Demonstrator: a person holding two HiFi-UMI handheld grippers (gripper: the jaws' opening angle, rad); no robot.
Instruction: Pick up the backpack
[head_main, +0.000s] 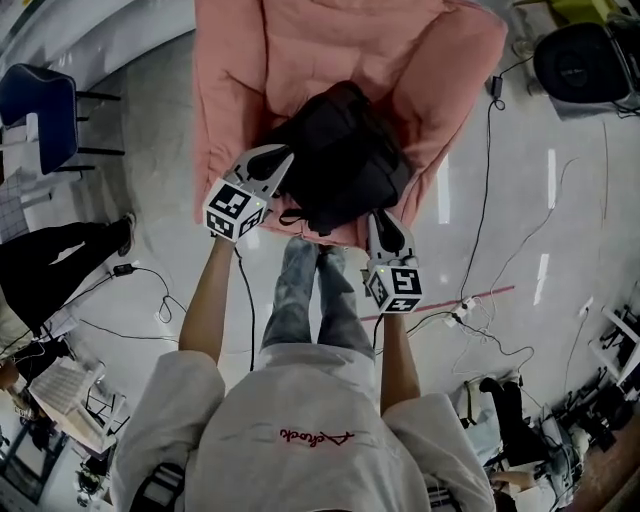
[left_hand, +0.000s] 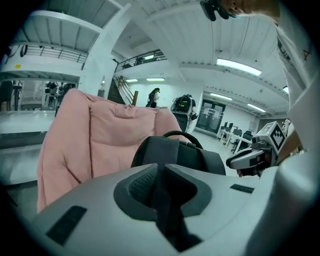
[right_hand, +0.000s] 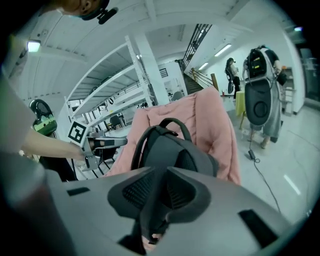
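From where I stand the person is right up against the front of the seat, forearms out, a tool in each hand. The left gripper (head_main: 277, 157) sits at the near left edge of the backpack (head_main: 345, 155) and the right gripper (head_main: 384, 218) at its near right corner. Both are close to the fabric, and I can't say either one touches it.

As I judge it, the pick-up has barely begun. The approach looks done, but nothing is gripped and the bag rests with its full weight on the cushion. What's left is to open up, close on a strap or the top handle (right_hand: 172, 123), and lift.

The left gripper's jaws are pressed together with nothing between them. The right gripper's jaws are all but together too, showing at most a thin dark slit, and they're empty as well. Each gripper looks over its jaws at the bag just ahead.

The black backpack lies slumped in the seat of the pink armchair (head_main: 240, 70), its handle loop standing up towards the backrest. Beyond the chair there's pale glossy floor (head_main: 560, 200) with cables trailing across it
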